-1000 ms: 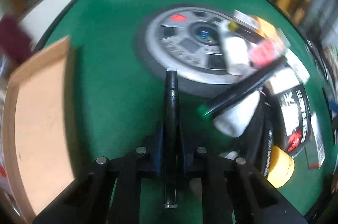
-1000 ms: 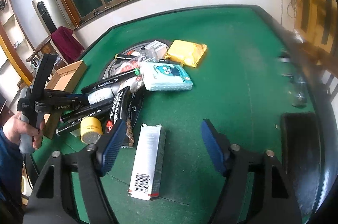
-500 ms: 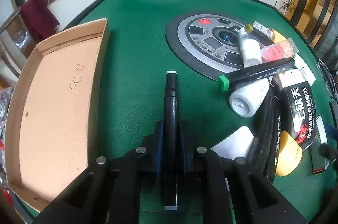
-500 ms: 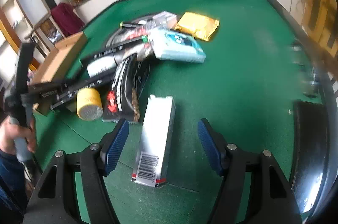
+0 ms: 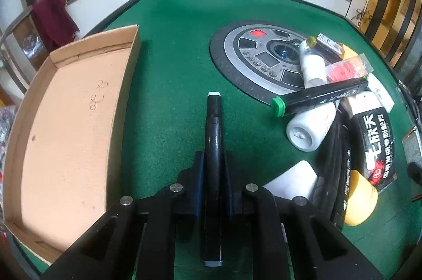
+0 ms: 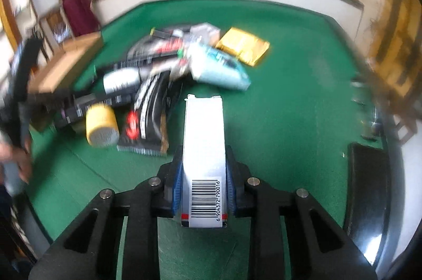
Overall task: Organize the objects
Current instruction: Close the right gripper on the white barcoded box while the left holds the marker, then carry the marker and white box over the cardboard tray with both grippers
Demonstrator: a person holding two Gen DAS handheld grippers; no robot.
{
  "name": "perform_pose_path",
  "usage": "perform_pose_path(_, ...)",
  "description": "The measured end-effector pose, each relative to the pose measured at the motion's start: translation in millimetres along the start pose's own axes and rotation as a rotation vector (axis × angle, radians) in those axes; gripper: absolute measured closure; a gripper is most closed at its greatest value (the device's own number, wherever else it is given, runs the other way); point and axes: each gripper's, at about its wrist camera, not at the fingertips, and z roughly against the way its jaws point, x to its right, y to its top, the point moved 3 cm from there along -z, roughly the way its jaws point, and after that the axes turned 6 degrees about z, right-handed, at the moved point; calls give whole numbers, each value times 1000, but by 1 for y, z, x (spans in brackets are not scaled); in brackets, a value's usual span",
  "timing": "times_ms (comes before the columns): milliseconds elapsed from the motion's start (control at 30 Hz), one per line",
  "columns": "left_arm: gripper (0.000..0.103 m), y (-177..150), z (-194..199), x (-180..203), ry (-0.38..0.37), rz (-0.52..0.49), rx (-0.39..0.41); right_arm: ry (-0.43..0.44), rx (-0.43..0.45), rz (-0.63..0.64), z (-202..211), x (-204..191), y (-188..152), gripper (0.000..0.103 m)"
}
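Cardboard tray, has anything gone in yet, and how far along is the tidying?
Nothing is done yet: the cardboard tray is empty. In hand: the left tongs grip a black marker, and the right tongs are closing on a white carton. Left: the pile on the green table.

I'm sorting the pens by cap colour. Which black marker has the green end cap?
The black marker lying across the white bottles, right of the left gripper. The marker held in that gripper has pale grey ends.

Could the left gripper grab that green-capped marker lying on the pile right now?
Probably not as things stand. The green-capped marker lies on top of the pile with nothing over it, but the left gripper is already shut on a black pen.
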Motion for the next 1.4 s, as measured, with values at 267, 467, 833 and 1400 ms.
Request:
perform_pose_path(267, 91, -11, 18, -9, -84, 71, 11, 34, 17, -29, 3, 4, 1, 79)
perform_pose_path(467, 91, -9, 44, -16, -126, 92, 67, 62, 21, -40, -2, 0, 5, 79)
perform_pose_path(833, 91, -6, 76, -58, -171, 178, 134, 104, 6, -23, -4, -19, 8, 79)
perform_pose_path(1400, 91, -4, 119, -140, -141, 364, 252, 317, -4, 238, -7, -189, 80, 79)
